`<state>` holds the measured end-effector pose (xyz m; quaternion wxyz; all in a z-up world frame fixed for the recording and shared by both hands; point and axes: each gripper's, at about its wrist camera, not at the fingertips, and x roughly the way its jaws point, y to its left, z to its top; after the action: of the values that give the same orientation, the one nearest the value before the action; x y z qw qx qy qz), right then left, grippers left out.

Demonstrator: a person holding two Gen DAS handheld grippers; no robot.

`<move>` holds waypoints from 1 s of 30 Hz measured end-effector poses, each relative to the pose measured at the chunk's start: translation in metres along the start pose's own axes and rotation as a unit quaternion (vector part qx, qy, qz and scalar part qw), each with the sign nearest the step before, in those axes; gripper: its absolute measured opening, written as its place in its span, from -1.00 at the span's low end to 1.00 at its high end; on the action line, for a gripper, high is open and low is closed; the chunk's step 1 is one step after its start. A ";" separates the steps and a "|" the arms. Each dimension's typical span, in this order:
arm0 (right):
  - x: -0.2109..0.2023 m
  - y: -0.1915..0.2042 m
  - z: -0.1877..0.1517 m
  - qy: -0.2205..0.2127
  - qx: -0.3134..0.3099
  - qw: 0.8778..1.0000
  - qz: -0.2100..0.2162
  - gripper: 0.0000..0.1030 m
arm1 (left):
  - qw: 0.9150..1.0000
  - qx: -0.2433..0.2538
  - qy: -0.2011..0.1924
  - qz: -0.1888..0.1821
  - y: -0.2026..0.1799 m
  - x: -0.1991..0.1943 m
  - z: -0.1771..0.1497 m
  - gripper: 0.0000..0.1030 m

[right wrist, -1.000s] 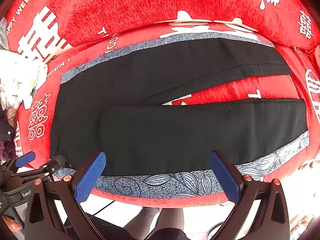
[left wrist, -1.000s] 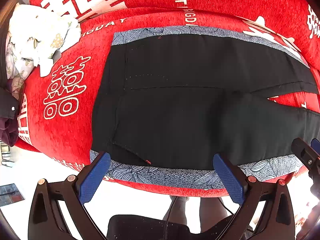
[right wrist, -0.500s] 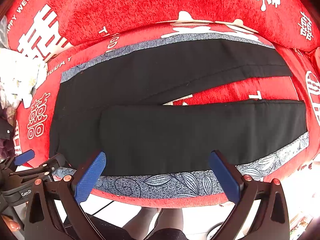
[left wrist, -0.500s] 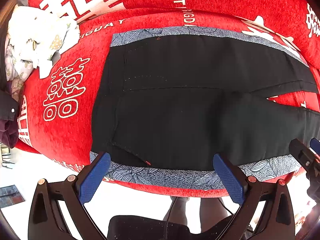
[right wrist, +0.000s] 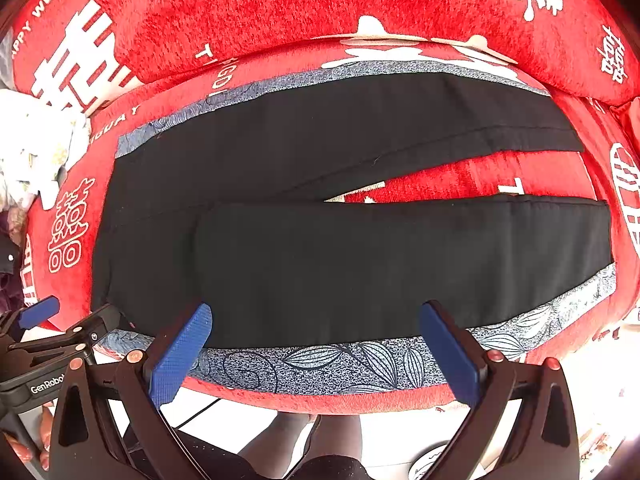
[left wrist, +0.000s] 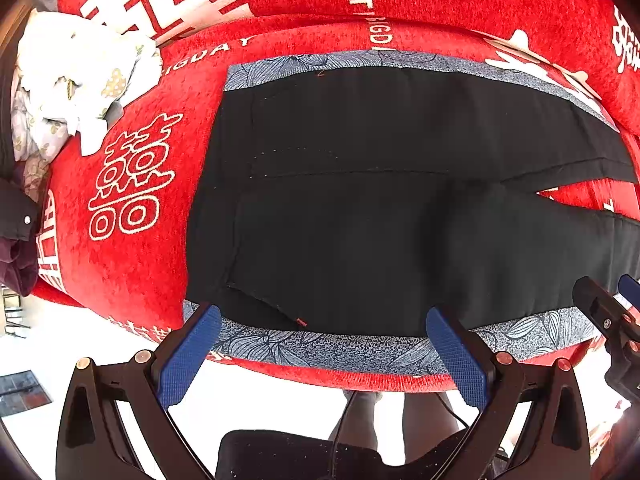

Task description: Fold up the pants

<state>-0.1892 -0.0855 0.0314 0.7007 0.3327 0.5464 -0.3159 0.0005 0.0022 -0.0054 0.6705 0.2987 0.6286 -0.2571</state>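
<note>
Black pants [left wrist: 360,208] are laid flat on a blue patterned cloth [left wrist: 344,348] over a red sofa [left wrist: 132,264], waistband toward 9 o'clock, legs spread toward 3 o'clock. In the left wrist view both hems are cut off by the frame edge. The left hand-held gripper [left wrist: 320,356] is held wide apart at the near edge, gripping nothing. The right hand-held gripper [right wrist: 316,352] is likewise spread and empty. A crumpled pale cloth [left wrist: 76,80] at 10 o'clock is hard to identify.
</note>
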 end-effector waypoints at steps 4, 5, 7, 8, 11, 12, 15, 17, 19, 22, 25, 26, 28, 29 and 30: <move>0.001 0.000 -0.002 -0.001 -0.002 1.000 -0.004 1.00 | 1.000 0.003 0.009 -0.003 0.000 0.000 -0.002 1.00; 0.001 0.000 -0.003 -0.001 -0.002 1.000 -0.005 1.00 | 1.000 0.002 -0.001 0.000 0.000 0.001 -0.003 1.00; 0.001 0.001 -0.004 -0.005 -0.003 1.000 -0.005 1.00 | 1.000 0.002 0.000 0.000 0.001 0.001 -0.004 1.00; 0.002 0.001 -0.004 -0.004 -0.003 1.000 -0.006 1.00 | 1.000 0.003 -0.002 0.001 0.001 0.001 -0.005 1.00; 0.003 0.002 -0.005 -0.003 -0.004 1.000 -0.011 1.00 | 1.000 0.001 -0.008 0.000 0.002 0.002 -0.006 1.00; 0.003 0.002 -0.005 -0.001 -0.004 1.000 -0.010 1.00 | 1.000 0.000 -0.008 0.000 0.003 0.002 -0.007 1.00; 0.005 0.003 -0.006 0.002 -0.004 1.000 -0.013 1.00 | 1.000 -0.002 -0.009 -0.002 0.004 0.004 -0.010 1.00; 0.006 0.003 -0.007 0.004 -0.004 1.000 -0.011 1.00 | 1.000 -0.003 -0.009 -0.002 0.006 0.005 -0.011 1.00; 0.007 0.004 -0.008 0.004 -0.004 1.000 -0.011 1.00 | 1.000 -0.004 -0.007 0.003 0.007 0.006 -0.012 1.00; 0.011 0.005 -0.010 0.011 -0.009 1.000 -0.013 1.00 | 1.000 -0.007 -0.001 0.009 0.010 0.010 -0.015 1.00; 0.015 0.007 -0.012 0.019 -0.015 1.000 -0.016 1.00 | 1.000 -0.012 0.009 0.008 0.014 0.015 -0.019 1.00; 0.016 0.007 -0.013 0.021 -0.016 1.000 -0.017 1.00 | 1.000 -0.013 0.011 0.009 0.015 0.016 -0.019 1.00; 0.019 0.007 -0.015 0.027 -0.016 0.999 -0.020 1.00 | 1.000 -0.015 0.012 0.007 0.017 0.019 -0.021 1.00; 0.020 0.007 -0.017 0.029 -0.016 0.999 -0.020 1.00 | 1.000 -0.016 0.013 0.005 0.018 0.021 -0.023 1.00; 0.022 0.007 -0.018 0.031 -0.016 0.999 -0.021 1.00 | 1.000 -0.016 0.012 0.001 0.017 0.022 -0.023 1.00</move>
<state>-0.1889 -0.0686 0.0080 0.6820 0.3193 0.5798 -0.3112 -0.0012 0.0315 -0.0267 0.6676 0.2912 0.6408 -0.2426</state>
